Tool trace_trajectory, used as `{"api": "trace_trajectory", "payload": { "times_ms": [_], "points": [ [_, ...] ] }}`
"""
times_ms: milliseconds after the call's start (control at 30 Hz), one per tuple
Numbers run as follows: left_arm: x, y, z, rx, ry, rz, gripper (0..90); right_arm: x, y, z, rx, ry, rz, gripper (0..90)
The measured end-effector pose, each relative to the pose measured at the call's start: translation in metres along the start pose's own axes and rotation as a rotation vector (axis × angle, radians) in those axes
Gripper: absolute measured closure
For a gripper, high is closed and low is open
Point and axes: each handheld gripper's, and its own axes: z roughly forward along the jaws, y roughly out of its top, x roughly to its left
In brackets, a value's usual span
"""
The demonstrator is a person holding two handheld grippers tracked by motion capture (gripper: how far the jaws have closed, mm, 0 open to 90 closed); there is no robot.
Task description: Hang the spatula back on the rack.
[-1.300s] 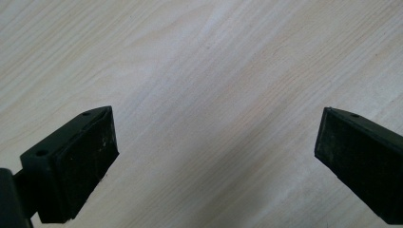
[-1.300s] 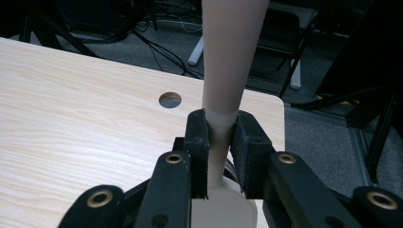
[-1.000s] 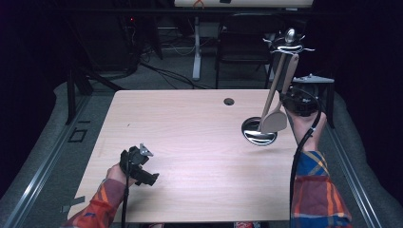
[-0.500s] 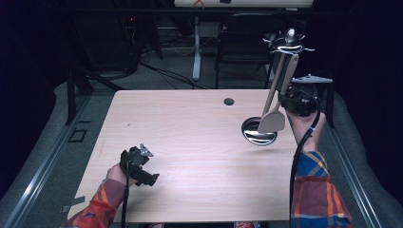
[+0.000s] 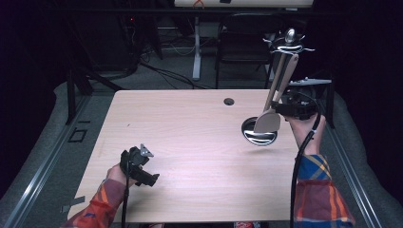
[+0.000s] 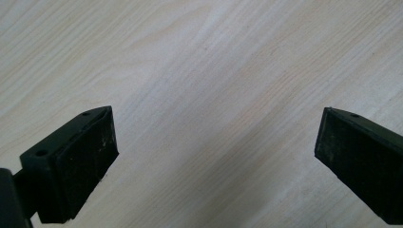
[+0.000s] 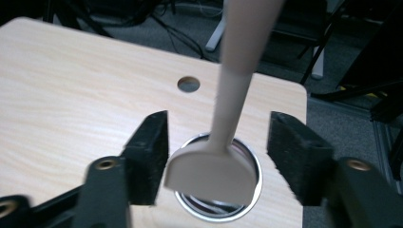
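A beige spatula (image 5: 278,85) hangs tilted, its top end at a wire hanger (image 5: 288,43) on a metal stand at the back right. Its blade (image 7: 209,175) hovers over a shiny steel bowl (image 5: 259,137) on the table. My right gripper (image 5: 279,112) is level with the blade. Its jaws have just been opening, and the spatula stands between the pads (image 7: 152,152) with a gap on each side. My left gripper (image 5: 140,166) rests low over the table's front left. Its jaws (image 6: 209,166) are wide apart over bare wood.
The light wooden table (image 5: 180,142) has a small cable hole (image 5: 229,101) near its far edge. A dark chair (image 5: 242,45), a white desk leg and loose cables stand on the floor behind. Grey padding borders the table on both sides.
The spatula's blade sits slightly further left over the bowl than before. Both hands have kept their places.
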Motion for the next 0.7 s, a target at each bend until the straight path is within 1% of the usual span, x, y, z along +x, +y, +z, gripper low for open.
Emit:
{"api": "trace_trajectory", "payload": {
  "times_ms": [33, 67, 100, 133, 167, 200, 267, 300, 367, 400, 433, 467, 500, 533, 600, 667, 700],
  "points": [
    [0.0, 0.0, 0.0, 0.0, 0.0, 0.0, 0.2, 0.003, -0.002, -0.001, 0.021, 0.004, -0.016, 32.4],
    [0.0, 0.0, 0.0, -0.001, -0.001, 0.002, 0.2, 0.005, -0.003, -0.001, 0.03, 0.005, -0.02, 29.4],
    [0.0, 0.0, 0.0, -0.001, -0.002, 0.002, 0.2, 0.007, -0.004, 0.0, 0.047, 0.015, -0.028, 26.9],
    [0.0, 0.0, 0.0, -0.001, -0.002, 0.002, 0.2, 0.007, -0.004, 0.0, 0.047, 0.015, -0.028, 26.9],
    [0.0, 0.0, 0.001, 0.002, -0.008, 0.002, 0.2, 0.01, -0.006, 0.002, 0.08, 0.025, -0.041, 20.8],
    [0.0, 0.0, 0.001, 0.002, -0.008, 0.002, 0.2, 0.01, -0.006, 0.002, 0.08, 0.025, -0.041, 20.8],
    [0.0, 0.0, 0.001, 0.004, -0.008, 0.003, 0.2, 0.015, -0.012, 0.006, 0.107, 0.039, -0.057, 15.5],
    [0.0, 0.0, 0.001, 0.004, -0.008, 0.003, 0.2, 0.015, -0.012, 0.006, 0.107, 0.039, -0.057, 15.5],
    [0.0, 0.0, 0.001, 0.003, -0.009, 0.004, 0.2, 0.017, -0.016, 0.009, 0.121, 0.057, -0.059, 14.6],
    [0.0, 0.0, 0.001, 0.003, -0.01, 0.005, 0.2, 0.021, -0.02, 0.013, 0.149, 0.076, -0.069, 13.7],
    [0.0, 0.0, 0.001, 0.003, -0.01, 0.005, 0.2, 0.021, -0.02, 0.013, 0.149, 0.076, -0.069, 13.7],
    [0.0, 0.0, 0.001, 0.003, -0.01, 0.005, 0.2, 0.022, -0.022, 0.015, 0.166, 0.083, -0.071, 13.2],
    [0.0, 0.0, 0.001, 0.003, -0.011, 0.004, 0.2, 0.025, -0.026, 0.02, 0.195, 0.1, -0.083, 11.7],
    [0.0, 0.0, 0.001, 0.002, -0.011, 0.005, 0.2, 0.027, -0.028, 0.021, 0.208, 0.104, -0.092, 10.5],
    [0.0, 0.0, 0.001, 0.002, -0.013, 0.003, 0.2, 0.029, -0.03, 0.023, 0.213, 0.109, -0.095, 9.5],
    [0.0, 0.0, 0.001, 0.003, -0.014, 0.002, 0.2, 0.032, -0.035, 0.024, 0.229, 0.122, -0.11, 5.9],
    [0.0, 0.0, 0.001, 0.004, -0.015, 0.002, 0.2, 0.037, -0.042, 0.026, 0.238, 0.129, -0.127, 1.5]
  ]
}}
